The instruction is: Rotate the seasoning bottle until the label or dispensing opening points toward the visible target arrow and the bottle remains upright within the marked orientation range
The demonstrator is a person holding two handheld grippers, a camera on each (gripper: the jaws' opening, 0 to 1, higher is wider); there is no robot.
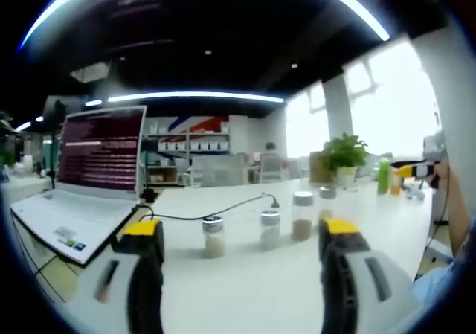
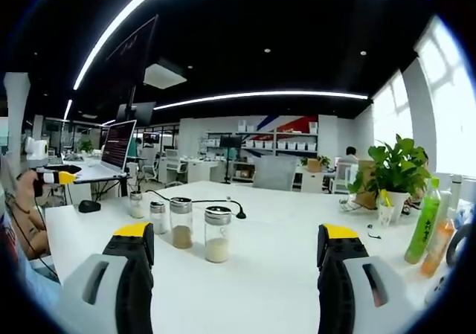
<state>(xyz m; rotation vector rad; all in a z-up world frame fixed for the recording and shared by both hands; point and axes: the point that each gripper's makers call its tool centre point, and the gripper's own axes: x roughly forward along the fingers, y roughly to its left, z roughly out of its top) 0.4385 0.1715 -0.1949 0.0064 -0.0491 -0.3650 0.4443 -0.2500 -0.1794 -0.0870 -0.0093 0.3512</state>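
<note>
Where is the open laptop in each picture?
Left gripper view: the laptop is big, on the left, on the white table, beside the left jaw.
Right gripper view: the laptop is small and far back on the left, behind the jars.
Shared landmark: the potted plant.

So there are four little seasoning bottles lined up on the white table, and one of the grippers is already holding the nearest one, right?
Not quite. The four seasoning bottles do stand in a row on the white table, but neither gripper holds one. In the right gripper view the right gripper is open with the bottles well beyond its jaws, and in the left gripper view the left gripper is open too.
</note>
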